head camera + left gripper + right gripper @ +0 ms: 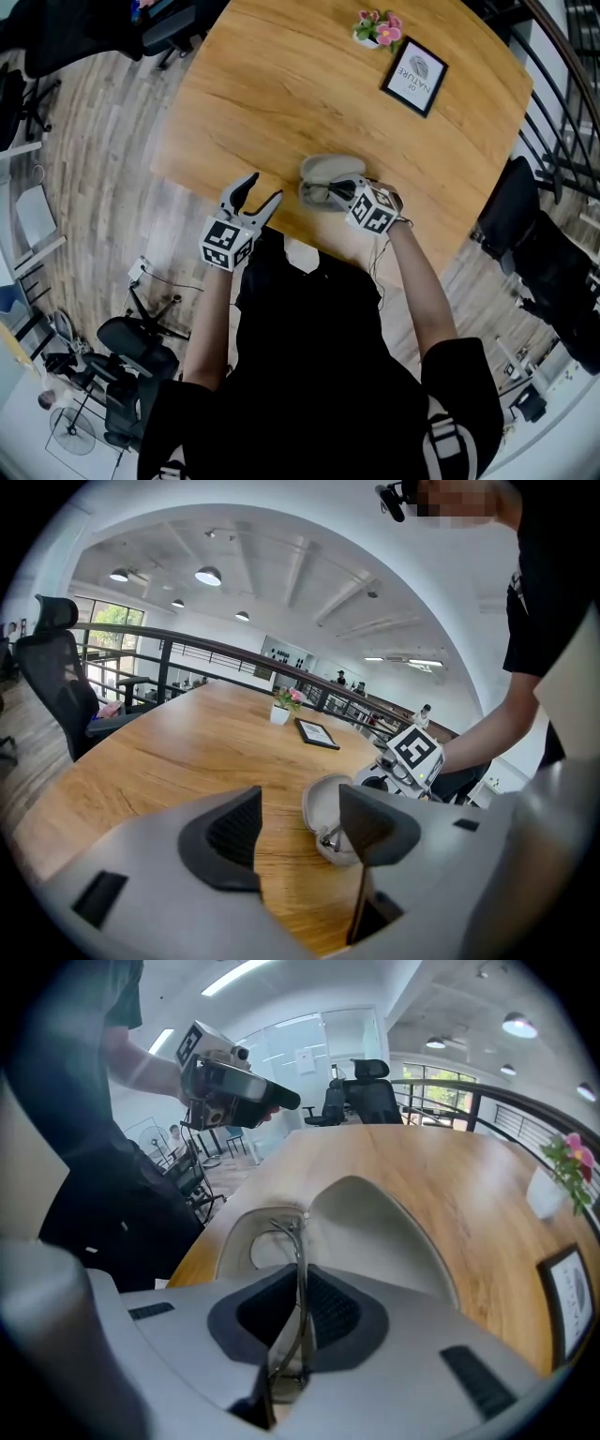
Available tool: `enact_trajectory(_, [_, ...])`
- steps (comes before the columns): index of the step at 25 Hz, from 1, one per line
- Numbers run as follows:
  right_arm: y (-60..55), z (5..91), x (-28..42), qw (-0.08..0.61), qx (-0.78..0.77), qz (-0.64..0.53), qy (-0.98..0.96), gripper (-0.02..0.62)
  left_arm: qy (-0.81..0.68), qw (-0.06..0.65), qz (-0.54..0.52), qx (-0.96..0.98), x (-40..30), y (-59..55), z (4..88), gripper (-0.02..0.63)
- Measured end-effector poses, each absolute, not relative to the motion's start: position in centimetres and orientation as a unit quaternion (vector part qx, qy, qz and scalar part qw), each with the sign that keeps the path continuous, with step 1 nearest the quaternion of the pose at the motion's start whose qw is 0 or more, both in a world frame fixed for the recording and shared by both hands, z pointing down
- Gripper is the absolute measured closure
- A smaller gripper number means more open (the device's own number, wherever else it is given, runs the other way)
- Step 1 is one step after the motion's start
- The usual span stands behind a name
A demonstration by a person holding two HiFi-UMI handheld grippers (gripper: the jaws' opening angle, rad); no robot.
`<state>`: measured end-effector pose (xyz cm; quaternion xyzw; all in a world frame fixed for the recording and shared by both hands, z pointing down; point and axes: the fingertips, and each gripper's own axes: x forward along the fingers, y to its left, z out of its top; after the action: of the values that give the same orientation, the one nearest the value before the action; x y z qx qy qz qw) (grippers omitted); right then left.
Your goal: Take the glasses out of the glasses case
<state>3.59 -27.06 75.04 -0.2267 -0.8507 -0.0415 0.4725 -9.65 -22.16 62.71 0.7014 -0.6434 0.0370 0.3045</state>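
We take the wooden desk (309, 84) first: it carries a picture frame (414, 75) and a small flower pot (378, 28) toward its far right corner (neither matters here). Close to the desk's near edge lies the glasses case (323, 171), its lid thrown open.

The left gripper (264, 186) hangs at the near edge, left of the case, jaws apart and nothing between them. The right gripper (342, 192) reaches down into the open case, and its own view shows the pads drawn together on the thin metal frame of the glasses (298, 1241), which sit inside the case, not yet out of it.

So we judge the grasp made and the lift about to begin. The next move calls for raising the glasses straight up and clear of the shell, with a pinch firm enough to hold the wire yet gentle enough not to bend it. The free left gripper could steady the case if it tries to rise too.
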Motion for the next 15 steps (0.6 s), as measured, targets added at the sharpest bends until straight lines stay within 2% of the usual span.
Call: enact_trajectory(15, [-26.3, 74.2, 3.5, 0.473, -0.231, -0.043, -0.849, 0.571, -0.632, 0.286, 0.041, 0.719, -10.8, -23.0, 61.2, 0.344])
